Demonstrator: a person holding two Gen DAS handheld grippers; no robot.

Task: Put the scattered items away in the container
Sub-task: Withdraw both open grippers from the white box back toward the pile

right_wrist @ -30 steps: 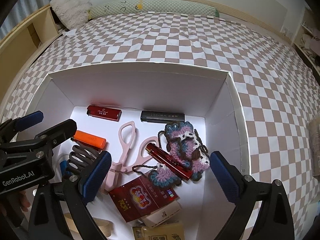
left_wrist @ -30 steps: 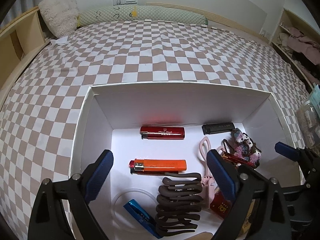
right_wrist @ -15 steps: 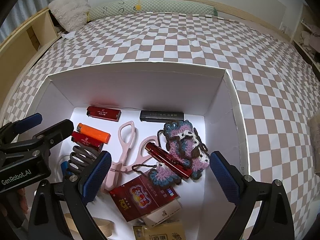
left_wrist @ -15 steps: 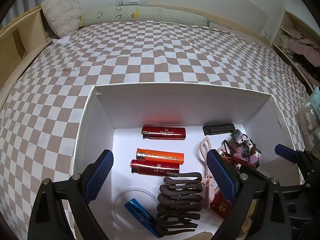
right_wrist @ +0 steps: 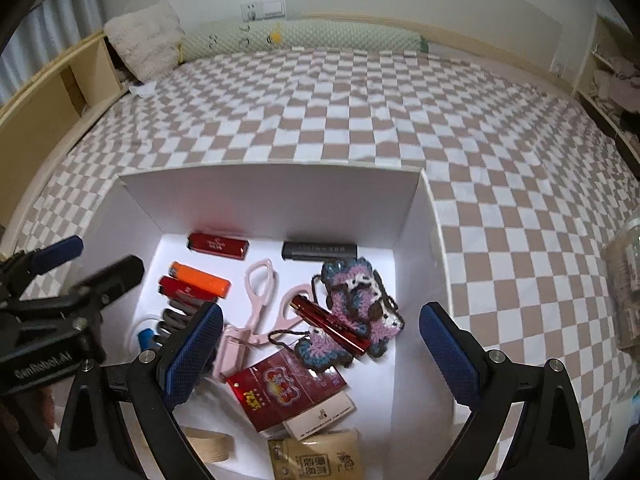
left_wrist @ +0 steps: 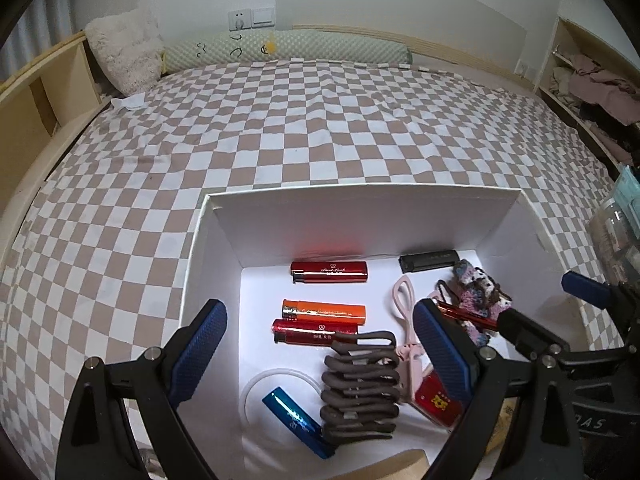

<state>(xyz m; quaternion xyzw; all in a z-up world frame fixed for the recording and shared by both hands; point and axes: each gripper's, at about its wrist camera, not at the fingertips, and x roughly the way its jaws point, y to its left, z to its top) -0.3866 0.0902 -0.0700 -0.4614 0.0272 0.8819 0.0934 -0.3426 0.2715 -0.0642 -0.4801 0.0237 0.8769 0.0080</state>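
Through my left wrist camera, my left gripper (left_wrist: 320, 352) stood released, its blue pads wide apart with nothing between them, hovering over the white cardboard box (left_wrist: 360, 216) that filled the lower middle of the frame on the brown-and-white checked bedspread (left_wrist: 280, 120). Inside lay a dark red lighter (left_wrist: 329, 272) near the far wall, an orange lighter (left_wrist: 324, 309) just above a second glossy red lighter (left_wrist: 314, 330) and touching it, a brown ridged hair claw (left_wrist: 360, 388), a blue metallic lighter (left_wrist: 296, 416) over a clear plastic ring (left_wrist: 260, 388), and a black lighter (left_wrist: 428, 261) at the upper right of the box floor. Through my right wrist camera, my right gripper (right_wrist: 320, 352) was likewise released and empty above the same box. There I saw pink plastic scissors (right_wrist: 260, 300), a purple-and-blue crocheted pouch (right_wrist: 360, 300) with a slim red tube (right_wrist: 330, 324) lying across it, a red cigarette pack (right_wrist: 280, 392), a white box (right_wrist: 320, 416) and a tan packet (right_wrist: 316, 456) at the lower edge. No loose item showed on the bedspread in either view, so I judged the tidying essentially done, though the bed below the frames was hidden from me.
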